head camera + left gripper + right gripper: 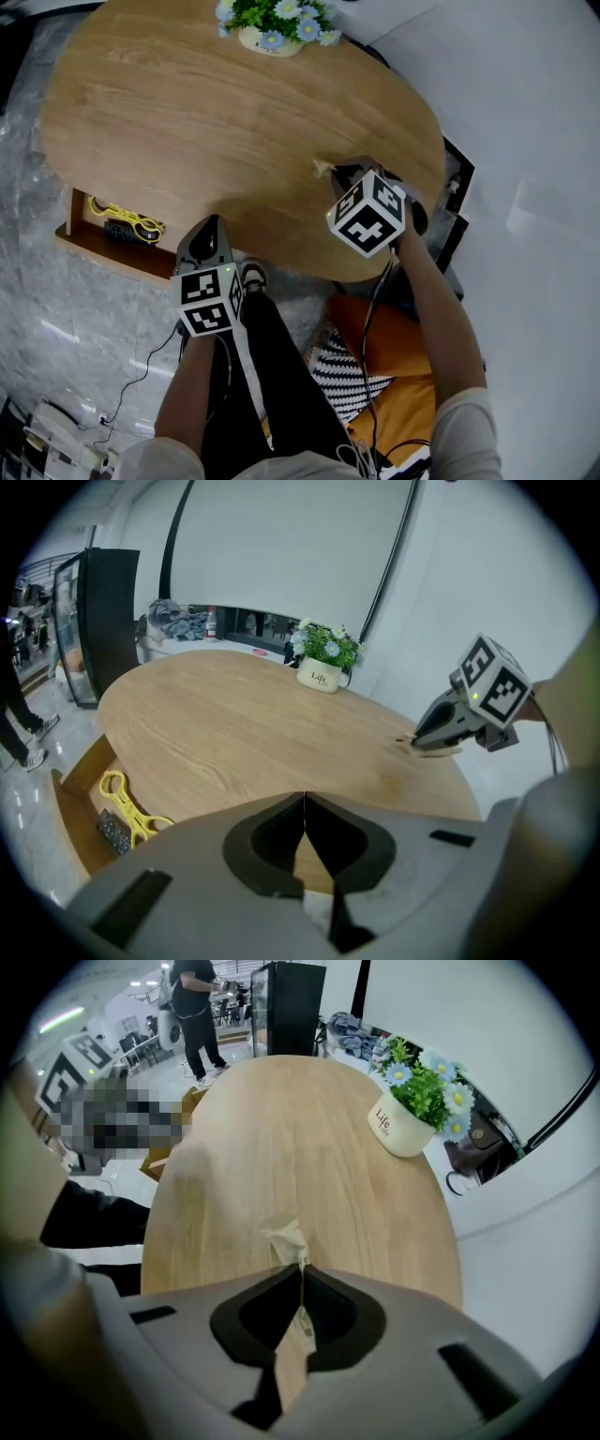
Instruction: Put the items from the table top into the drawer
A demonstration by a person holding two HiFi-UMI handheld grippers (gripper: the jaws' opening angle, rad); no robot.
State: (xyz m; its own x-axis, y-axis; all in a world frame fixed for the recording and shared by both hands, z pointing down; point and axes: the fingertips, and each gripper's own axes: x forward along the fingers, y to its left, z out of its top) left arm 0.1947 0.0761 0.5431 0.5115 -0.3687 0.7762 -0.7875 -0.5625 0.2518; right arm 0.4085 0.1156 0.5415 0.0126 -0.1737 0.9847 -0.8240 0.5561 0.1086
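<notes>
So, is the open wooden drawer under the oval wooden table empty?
No, a yellow plastic tool with loop handles lies inside the drawer.

The only word I can read is "Life", in dark letters on the white flower pot [398,1131]. A smaller line sits just under it, too fine for me to make out, and the same "Life" shows on the pot in my left gripper view. The paper packet [286,1241] bears tiny dark print that I cannot read.

Office-like hall: ceiling strip lights [58,1019], tall black cabinet [292,1005].
</notes>
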